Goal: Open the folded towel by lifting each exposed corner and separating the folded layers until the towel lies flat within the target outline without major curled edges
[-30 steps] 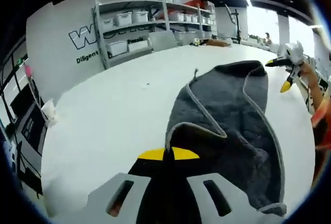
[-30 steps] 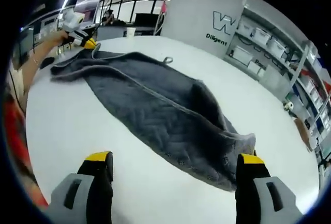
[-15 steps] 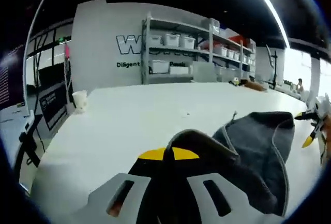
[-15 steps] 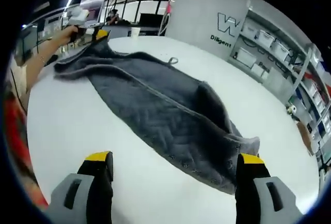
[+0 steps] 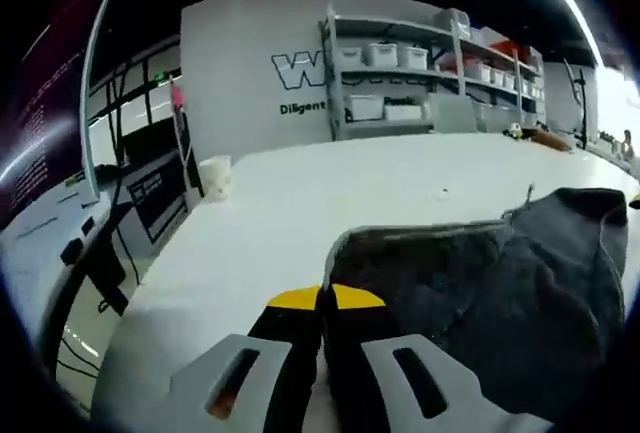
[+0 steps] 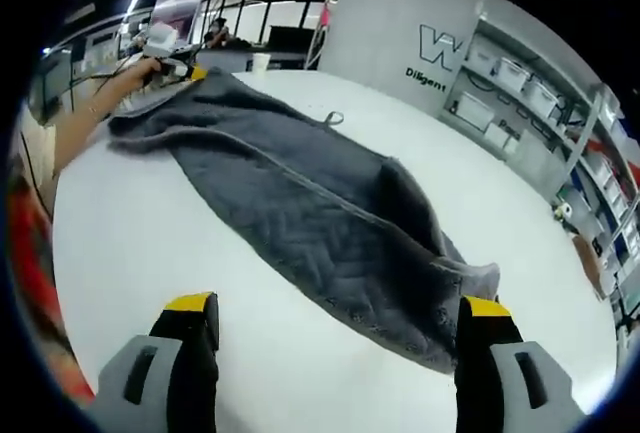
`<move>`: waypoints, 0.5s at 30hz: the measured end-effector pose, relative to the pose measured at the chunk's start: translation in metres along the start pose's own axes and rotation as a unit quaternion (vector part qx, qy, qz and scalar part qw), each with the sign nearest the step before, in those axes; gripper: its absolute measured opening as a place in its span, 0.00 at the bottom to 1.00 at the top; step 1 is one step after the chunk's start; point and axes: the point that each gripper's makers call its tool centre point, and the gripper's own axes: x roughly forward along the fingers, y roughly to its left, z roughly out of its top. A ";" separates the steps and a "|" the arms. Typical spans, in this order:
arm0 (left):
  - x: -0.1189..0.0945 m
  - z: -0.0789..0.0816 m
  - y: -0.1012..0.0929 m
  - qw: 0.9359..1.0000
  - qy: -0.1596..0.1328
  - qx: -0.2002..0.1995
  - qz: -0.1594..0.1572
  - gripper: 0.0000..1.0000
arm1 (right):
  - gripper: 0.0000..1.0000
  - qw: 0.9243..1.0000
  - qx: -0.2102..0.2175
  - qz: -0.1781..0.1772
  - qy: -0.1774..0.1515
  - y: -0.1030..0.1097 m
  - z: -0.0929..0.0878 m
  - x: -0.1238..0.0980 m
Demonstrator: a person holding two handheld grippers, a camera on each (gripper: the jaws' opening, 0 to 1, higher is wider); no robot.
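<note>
Towel corner pinched, far end waiting

Left gripper view: left gripper, jaws closed on the towel edge; draw it outward low over the tabletop. Right gripper view: right gripper, jaws wide and holding nothing, above the long folded towel; best take the near corner next.

Left gripper view sits low at one end of the grey towel, facing the shelving; right gripper view looks from higher, along the towel's length; both share the white bench and shelving
</note>
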 end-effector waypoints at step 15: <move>0.022 -0.033 0.004 0.999 0.046 0.018 0.016 0.01 | 0.99 1.000 0.003 0.001 0.003 -0.003 -0.003 0.001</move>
